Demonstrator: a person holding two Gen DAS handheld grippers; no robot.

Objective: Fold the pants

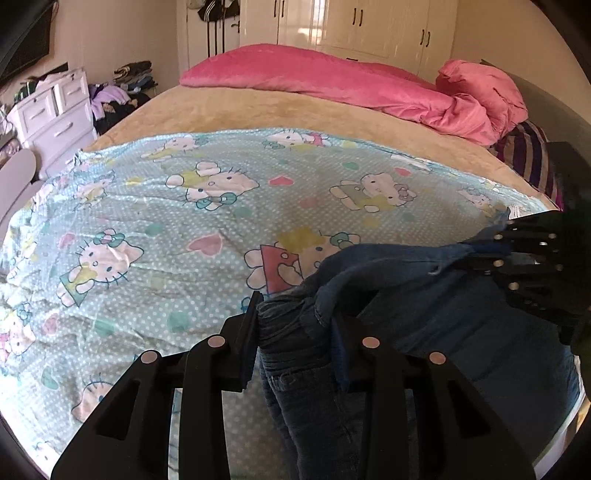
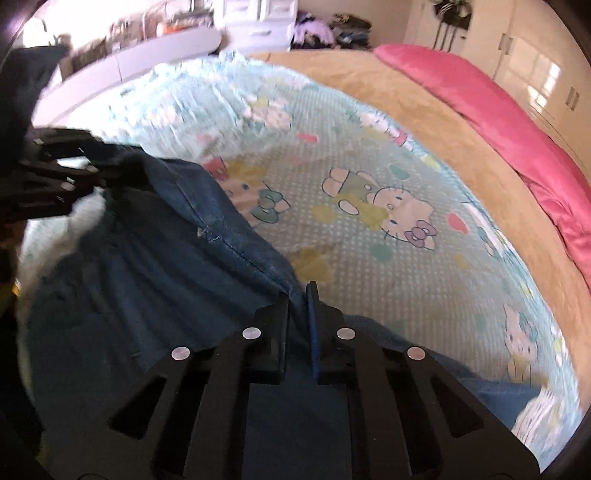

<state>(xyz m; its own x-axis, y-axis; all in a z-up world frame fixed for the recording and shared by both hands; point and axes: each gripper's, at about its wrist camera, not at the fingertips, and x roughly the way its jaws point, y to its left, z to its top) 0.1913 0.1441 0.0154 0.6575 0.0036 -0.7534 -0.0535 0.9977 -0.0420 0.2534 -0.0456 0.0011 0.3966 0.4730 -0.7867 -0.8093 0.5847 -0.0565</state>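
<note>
Left wrist view: my left claw (image 1: pixel 295 325) is clamped on a bunched edge of the dark blue denim pants (image 1: pixel 461 314); right claw (image 2: pixel 297 314) pinches a seam. Pants are partly raised off the cartoon-cat print sheet (image 1: pixel 166 221) on the bed. Looks like the lift before a fold. Both claws pitch downward. Next: carry both held edges across together, cloth taut.

A bed (image 1: pixel 229 110) is covered by a tan blanket (image 1: pixel 295 114). A light-blue cartoon-cat sheet (image 1: pixel 166 221) is spread across it. A pink duvet (image 1: pixel 332 81) is bunched beyond. A lilac drawer unit (image 1: pixel 55 114) and white wardrobes (image 1: pixel 369 26) are seen behind.
</note>
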